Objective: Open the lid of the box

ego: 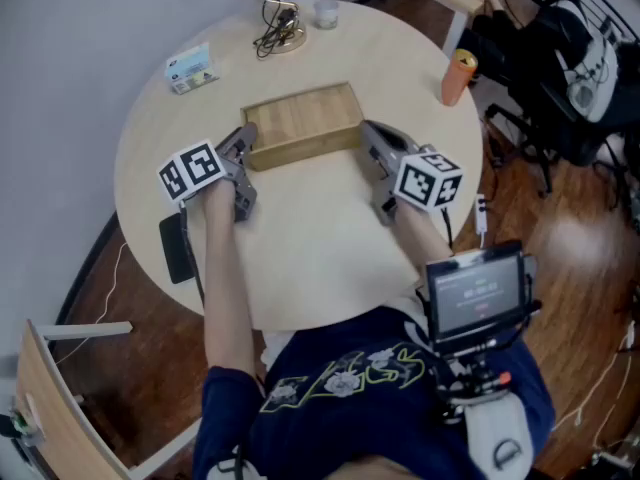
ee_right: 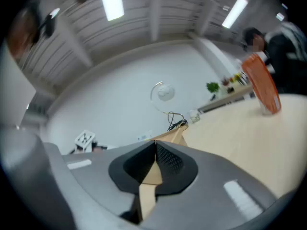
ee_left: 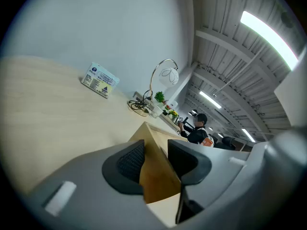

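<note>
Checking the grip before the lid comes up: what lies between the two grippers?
The wooden box, as the head view shows. The left gripper grips its left end, the right gripper its right end.

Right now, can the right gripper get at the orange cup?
Probably not as it stands: the right gripper is shut on the near right corner of the box. Once it lets go, the table between it and the orange cup looks bare, so the way seems free.
</note>
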The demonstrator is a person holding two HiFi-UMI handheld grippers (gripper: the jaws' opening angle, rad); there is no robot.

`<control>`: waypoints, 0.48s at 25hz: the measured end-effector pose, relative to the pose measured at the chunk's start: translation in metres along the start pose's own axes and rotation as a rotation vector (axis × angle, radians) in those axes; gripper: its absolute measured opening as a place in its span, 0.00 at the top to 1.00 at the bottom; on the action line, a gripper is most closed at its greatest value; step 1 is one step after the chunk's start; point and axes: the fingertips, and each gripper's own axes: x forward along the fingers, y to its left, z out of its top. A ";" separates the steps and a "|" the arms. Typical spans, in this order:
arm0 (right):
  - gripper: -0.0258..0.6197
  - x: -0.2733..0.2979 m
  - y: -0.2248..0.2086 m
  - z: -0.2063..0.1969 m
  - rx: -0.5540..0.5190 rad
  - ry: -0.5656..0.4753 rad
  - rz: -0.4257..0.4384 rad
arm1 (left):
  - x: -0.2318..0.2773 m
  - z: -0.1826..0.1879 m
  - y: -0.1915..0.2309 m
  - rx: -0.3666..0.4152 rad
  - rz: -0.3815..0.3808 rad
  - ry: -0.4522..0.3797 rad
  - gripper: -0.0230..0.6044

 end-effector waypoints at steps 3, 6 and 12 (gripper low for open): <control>0.81 0.020 -0.009 0.011 0.177 0.040 -0.003 | -0.002 0.000 -0.002 0.037 0.087 -0.036 0.72; 0.36 0.024 -0.012 0.041 0.157 0.009 -0.037 | -0.002 -0.002 -0.003 0.041 0.120 -0.062 0.72; 0.57 0.080 -0.043 0.006 0.191 0.253 0.029 | -0.003 0.001 0.000 0.045 0.136 -0.058 0.74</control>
